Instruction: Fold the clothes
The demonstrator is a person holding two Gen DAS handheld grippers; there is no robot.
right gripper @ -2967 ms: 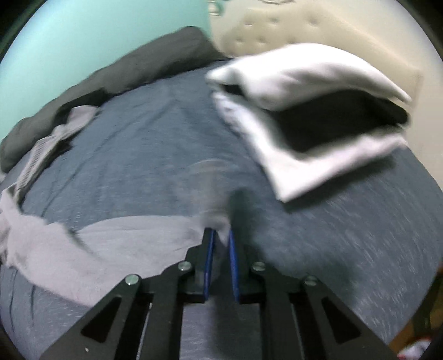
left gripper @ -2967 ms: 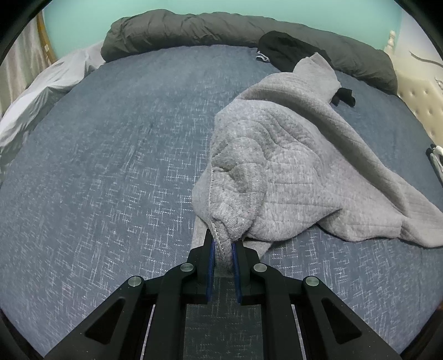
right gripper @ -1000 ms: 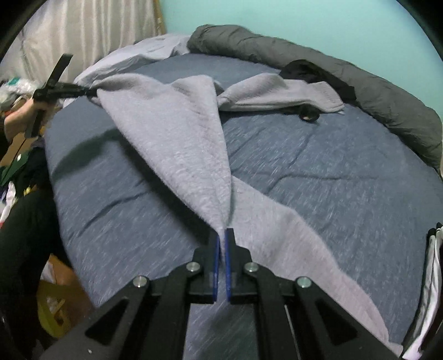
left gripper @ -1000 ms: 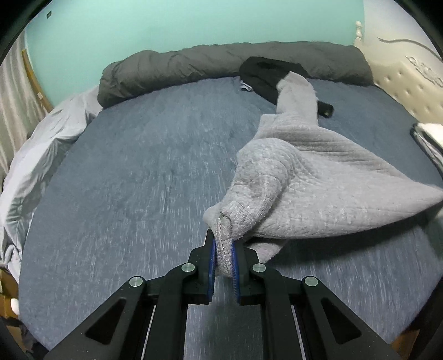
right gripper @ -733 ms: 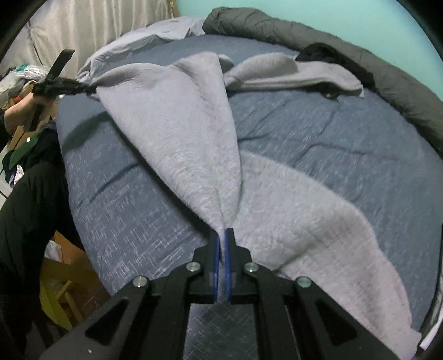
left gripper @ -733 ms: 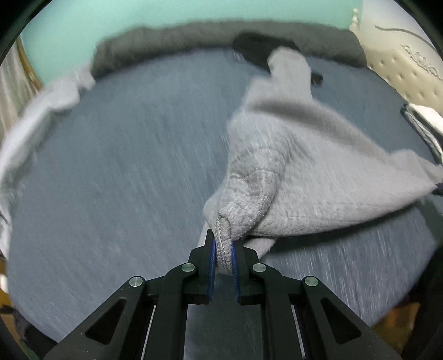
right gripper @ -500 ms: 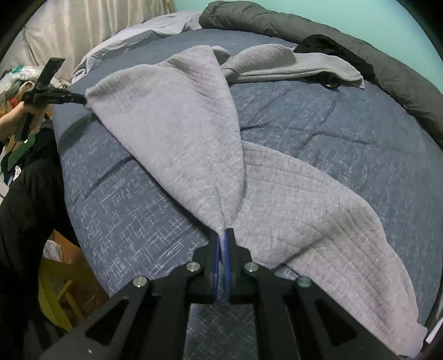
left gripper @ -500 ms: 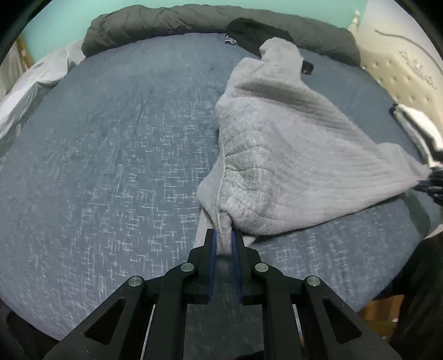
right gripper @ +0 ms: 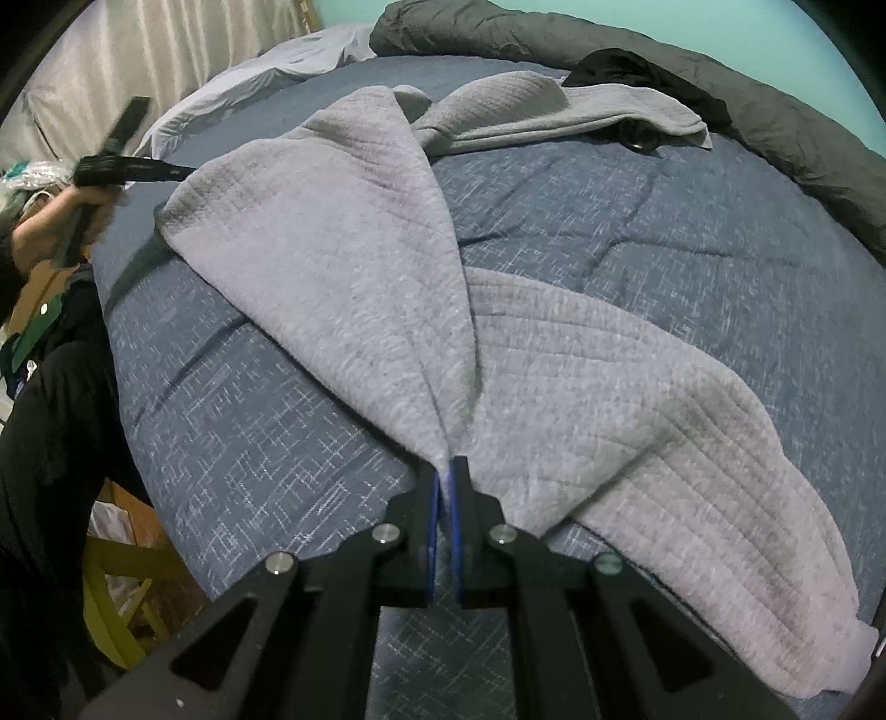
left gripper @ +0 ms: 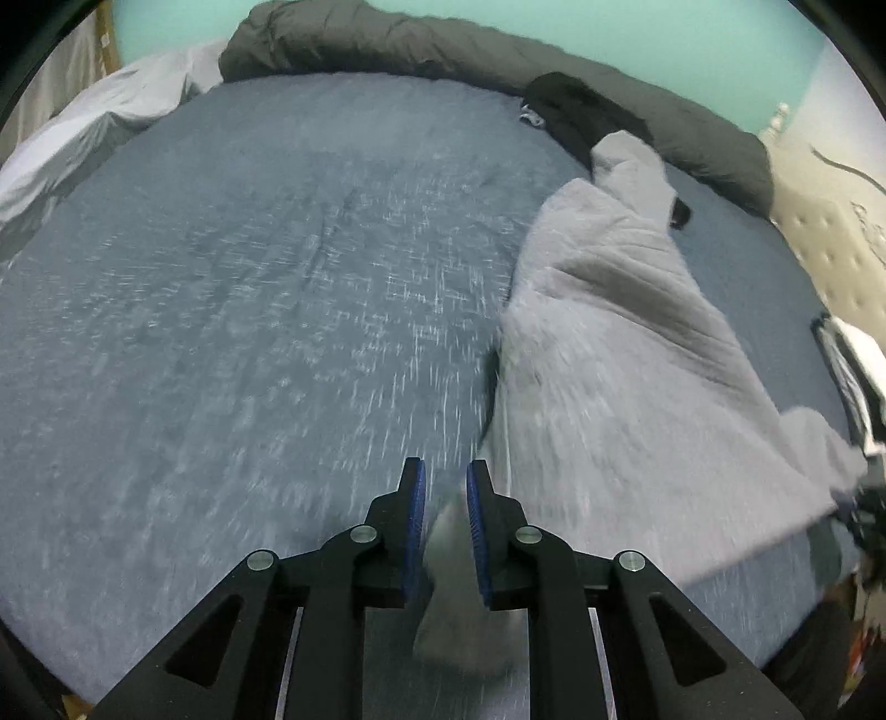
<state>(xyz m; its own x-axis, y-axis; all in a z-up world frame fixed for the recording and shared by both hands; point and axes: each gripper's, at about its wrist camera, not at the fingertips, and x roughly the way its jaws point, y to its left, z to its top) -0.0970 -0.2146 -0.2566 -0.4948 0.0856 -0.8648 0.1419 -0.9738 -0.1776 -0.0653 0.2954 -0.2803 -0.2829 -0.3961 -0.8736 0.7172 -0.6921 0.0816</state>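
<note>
A grey quilted sweater [left gripper: 626, 354] lies spread over the blue bed cover [left gripper: 249, 277]. My left gripper [left gripper: 444, 471] is open, and a blurred grey corner of the sweater hangs loose between its blue pads. From the right wrist view the left gripper [right gripper: 133, 166] sits at the bed's left edge, just clear of the sweater's corner [right gripper: 171, 216]. My right gripper [right gripper: 444, 465] is shut on the sweater's [right gripper: 354, 243] near edge, from which the cloth fans out in two flaps. One sleeve [right gripper: 581, 111] lies flat at the far side.
A dark rolled duvet [left gripper: 387, 39] lines the bed's far side, with a black garment [left gripper: 581, 111] beside it. White bedding [left gripper: 83, 127] lies far left. Folded clothes [left gripper: 853, 360] sit by the padded headboard [left gripper: 819, 221]. A person's hand [right gripper: 39, 232] and a yellow stool [right gripper: 116, 609] stand beside the bed.
The sweater was lifted, stretched between both grippers and lowered flat on the bed. My left gripper has just opened and let its corner go. The right one keeps its hold.
</note>
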